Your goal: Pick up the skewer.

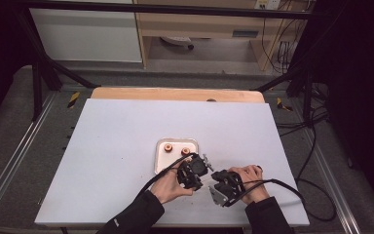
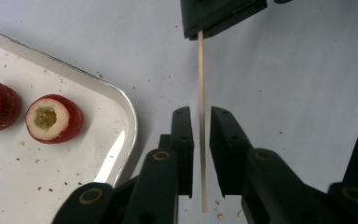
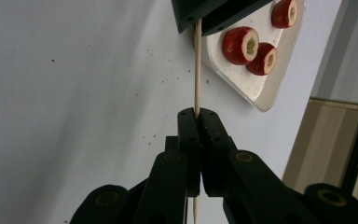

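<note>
A thin wooden skewer (image 2: 200, 74) runs between my two grippers, which face each other just in front of the tray. My right gripper (image 3: 197, 112) is shut on one end of the skewer (image 3: 197, 70). My left gripper (image 2: 201, 112) stands slightly open, with the skewer in the gap and the pads clear of it. In the high view the left gripper (image 1: 202, 176) and right gripper (image 1: 215, 183) sit close together near the table's front. Three red cored fruit pieces (image 3: 240, 45) (image 3: 262, 59) (image 3: 284, 12) lie on the small white tray (image 3: 261, 100).
The tray (image 1: 158, 161) sits at mid-table on a white board (image 1: 117, 146), with two fruit pieces (image 1: 168, 147) at its far end. Red crumbs dot the tray (image 2: 116, 107) and the board beside it. Black cables trail off to the right. A wooden strip edges the far side.
</note>
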`<state>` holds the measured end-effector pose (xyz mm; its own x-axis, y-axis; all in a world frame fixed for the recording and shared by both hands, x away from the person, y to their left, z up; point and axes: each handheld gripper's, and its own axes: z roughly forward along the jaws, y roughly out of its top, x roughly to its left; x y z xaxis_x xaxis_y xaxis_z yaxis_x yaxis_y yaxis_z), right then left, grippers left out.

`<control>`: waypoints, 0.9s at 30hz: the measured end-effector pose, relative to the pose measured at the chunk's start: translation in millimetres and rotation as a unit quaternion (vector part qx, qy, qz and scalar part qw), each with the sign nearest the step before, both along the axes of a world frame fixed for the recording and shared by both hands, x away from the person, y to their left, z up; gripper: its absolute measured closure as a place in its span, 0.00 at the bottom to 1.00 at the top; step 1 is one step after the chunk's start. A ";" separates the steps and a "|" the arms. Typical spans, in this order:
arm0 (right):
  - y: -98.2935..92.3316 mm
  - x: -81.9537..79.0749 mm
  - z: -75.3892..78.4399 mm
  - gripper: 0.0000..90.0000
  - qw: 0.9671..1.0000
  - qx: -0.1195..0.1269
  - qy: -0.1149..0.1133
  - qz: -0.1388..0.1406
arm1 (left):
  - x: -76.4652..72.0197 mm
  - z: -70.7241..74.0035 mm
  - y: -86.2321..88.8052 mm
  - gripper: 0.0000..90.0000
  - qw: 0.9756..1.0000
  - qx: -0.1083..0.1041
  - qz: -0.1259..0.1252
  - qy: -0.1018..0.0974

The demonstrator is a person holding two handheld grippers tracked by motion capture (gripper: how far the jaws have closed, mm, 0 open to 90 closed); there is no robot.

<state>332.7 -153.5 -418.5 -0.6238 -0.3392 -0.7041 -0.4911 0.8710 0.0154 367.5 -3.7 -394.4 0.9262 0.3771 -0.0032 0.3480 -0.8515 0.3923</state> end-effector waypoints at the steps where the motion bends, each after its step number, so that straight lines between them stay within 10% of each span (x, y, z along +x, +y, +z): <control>1: 2.1 0.8 0.9 0.99 1.000 -0.004 -0.004 0.010 | 0.5 0.0 -0.9 0.91 1.000 0.004 0.001 0.001; 14: 5.9 -1.0 1.2 0.98 1.000 -0.004 -0.006 0.007 | -1.1 -2.8 -3.2 0.98 1.000 0.017 0.013 0.000; 17: 3.6 1.1 2.8 0.88 0.999 0.028 0.017 -0.025 | -2.2 -4.7 -1.2 0.98 1.000 0.016 0.014 -0.005; 21: -6.8 7.6 5.5 0.71 0.988 0.095 0.062 -0.105 | -4.1 -8.2 5.7 0.98 1.000 0.006 0.022 -0.011; 27: -24.4 13.0 3.0 0.52 0.953 0.189 0.118 -0.205 | -6.8 -12.4 20.3 0.98 0.999 -0.010 0.028 -0.024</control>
